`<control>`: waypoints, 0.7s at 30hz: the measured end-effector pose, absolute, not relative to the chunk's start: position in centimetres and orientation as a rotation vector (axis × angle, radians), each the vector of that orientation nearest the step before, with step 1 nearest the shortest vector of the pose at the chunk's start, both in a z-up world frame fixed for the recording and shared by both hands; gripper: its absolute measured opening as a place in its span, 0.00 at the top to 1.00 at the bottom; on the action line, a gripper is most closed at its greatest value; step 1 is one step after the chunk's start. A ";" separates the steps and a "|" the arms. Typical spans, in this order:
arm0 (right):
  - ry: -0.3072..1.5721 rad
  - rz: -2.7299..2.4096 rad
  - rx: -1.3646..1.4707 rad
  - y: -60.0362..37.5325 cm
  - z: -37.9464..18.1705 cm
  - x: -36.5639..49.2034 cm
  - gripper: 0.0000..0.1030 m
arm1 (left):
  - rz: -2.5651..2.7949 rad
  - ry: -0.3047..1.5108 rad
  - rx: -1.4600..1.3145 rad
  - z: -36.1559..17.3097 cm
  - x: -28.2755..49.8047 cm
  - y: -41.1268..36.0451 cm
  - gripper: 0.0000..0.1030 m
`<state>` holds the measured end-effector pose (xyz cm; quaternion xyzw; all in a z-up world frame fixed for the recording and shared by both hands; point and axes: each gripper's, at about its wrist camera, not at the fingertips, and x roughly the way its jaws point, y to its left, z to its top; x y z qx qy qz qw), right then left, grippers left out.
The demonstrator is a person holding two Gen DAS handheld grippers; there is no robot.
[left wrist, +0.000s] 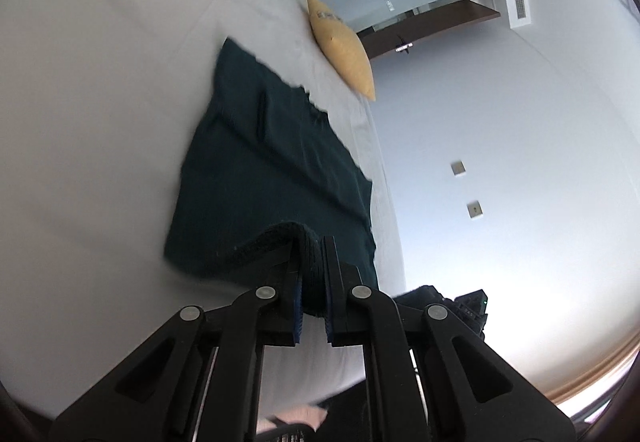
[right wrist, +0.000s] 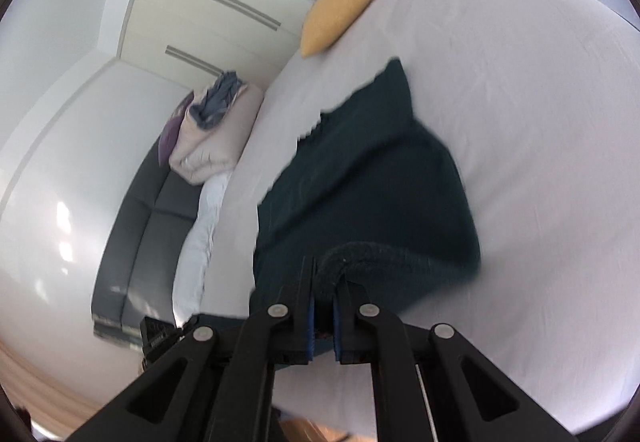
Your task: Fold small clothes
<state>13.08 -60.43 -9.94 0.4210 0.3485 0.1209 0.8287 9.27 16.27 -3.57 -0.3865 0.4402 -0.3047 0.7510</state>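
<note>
On the white bed (left wrist: 100, 122), 2 grippers pinch the near hem of a dark green garment (left wrist: 272, 146): the left gripper (left wrist: 312, 274) and right gripper (right wrist: 324, 294) both clamp cloth (far edge lies toward the yellow pillow (left wrist: 344, 42)). Next, likely: carry the hem evenly toward that pillow.

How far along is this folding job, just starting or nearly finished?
Early on, it seems. Done: the dark green garment lies spread on the white bed. In hand: the left gripper and the right gripper are each shut on its near edge, lifted off the sheet. Left: carrying that edge over towards the yellow pillow end; no finished fold shows.
</note>
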 end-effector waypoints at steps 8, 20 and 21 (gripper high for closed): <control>0.721 0.213 0.860 -62.1 -7.7 22.4 0.93 | -0.624 0.948 -0.848 -2.4 20.0 15.2 0.94; 0.755 0.167 0.841 -63.6 -9.7 34.0 0.93 | -0.569 0.975 -0.776 -3.2 33.5 12.0 0.94; 0.763 0.163 0.842 -63.6 -10.0 34.7 0.93 | -0.565 0.980 -0.775 -3.6 34.0 11.7 0.94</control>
